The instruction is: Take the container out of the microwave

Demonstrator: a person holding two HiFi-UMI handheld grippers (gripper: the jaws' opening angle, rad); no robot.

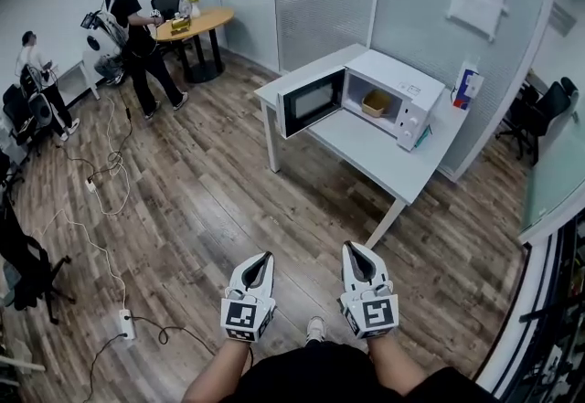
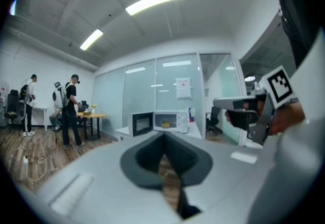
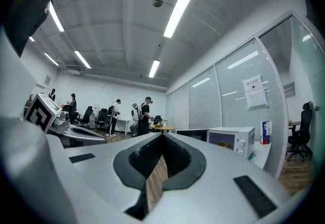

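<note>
A white microwave (image 1: 399, 98) stands on a white table (image 1: 375, 154) by the glass wall, its door (image 1: 312, 102) swung open to the left. Inside it sits a tan container (image 1: 375, 103). In the left gripper view the microwave (image 2: 172, 121) and the container (image 2: 165, 125) are small and far ahead. In the right gripper view the microwave (image 3: 232, 141) is seen from the side. My left gripper (image 1: 267, 257) and right gripper (image 1: 351, 248) hang side by side over the wood floor, well short of the table. Both are shut and hold nothing.
Two people stand at the back left near a round wooden table (image 1: 195, 25). Cables and a power strip (image 1: 127, 324) lie on the floor at left. A blue-and-white carton (image 1: 467, 83) stands behind the microwave. Office chairs (image 1: 548, 109) are at the right.
</note>
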